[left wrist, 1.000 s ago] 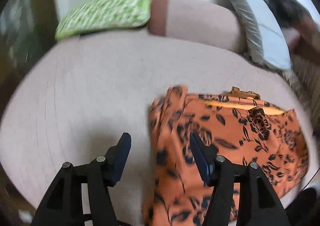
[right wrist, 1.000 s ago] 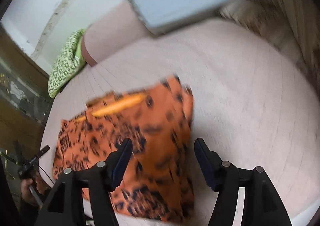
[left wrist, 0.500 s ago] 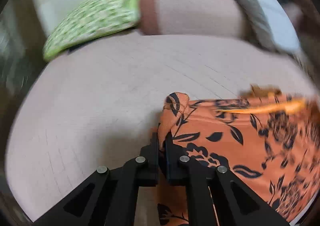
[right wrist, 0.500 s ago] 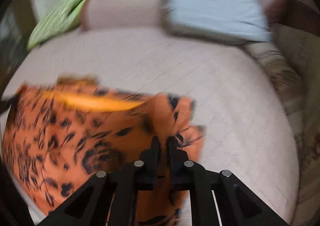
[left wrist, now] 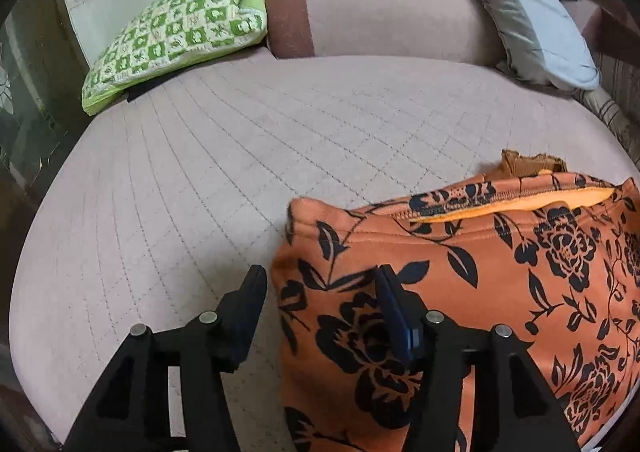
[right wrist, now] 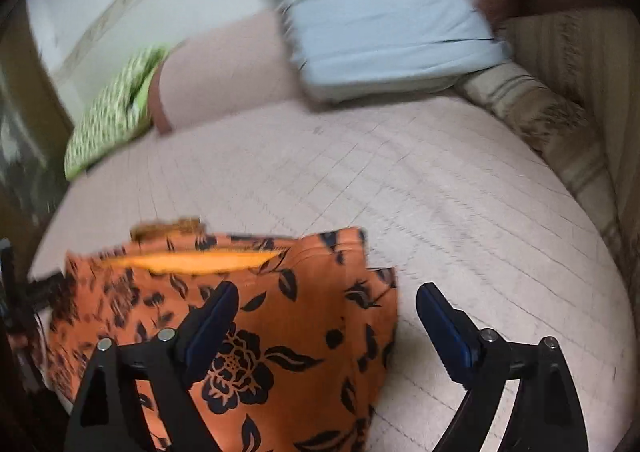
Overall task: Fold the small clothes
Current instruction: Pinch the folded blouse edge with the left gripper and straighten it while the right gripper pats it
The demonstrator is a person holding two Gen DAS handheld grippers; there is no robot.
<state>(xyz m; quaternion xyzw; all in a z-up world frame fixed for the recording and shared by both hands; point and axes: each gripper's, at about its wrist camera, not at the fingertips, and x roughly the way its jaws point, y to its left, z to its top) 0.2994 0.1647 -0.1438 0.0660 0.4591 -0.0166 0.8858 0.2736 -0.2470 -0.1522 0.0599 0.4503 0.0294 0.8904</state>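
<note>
Both tools are opening now after pinching the garment [left wrist: 460,292] half a second ago: the left tool [left wrist: 320,308] is spreading with the cloth's left edge between its jaws, unpressed, the right tool [right wrist: 324,316] gaping over the right edge. The garment is lying released on the bed [left wrist: 200,179], so this fold is probably laid.

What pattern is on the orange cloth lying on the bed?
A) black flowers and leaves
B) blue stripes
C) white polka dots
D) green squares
A: the orange cloth is printed with black flowers and leaves; the green squares are on the pillow at the far side of the bed.
</note>
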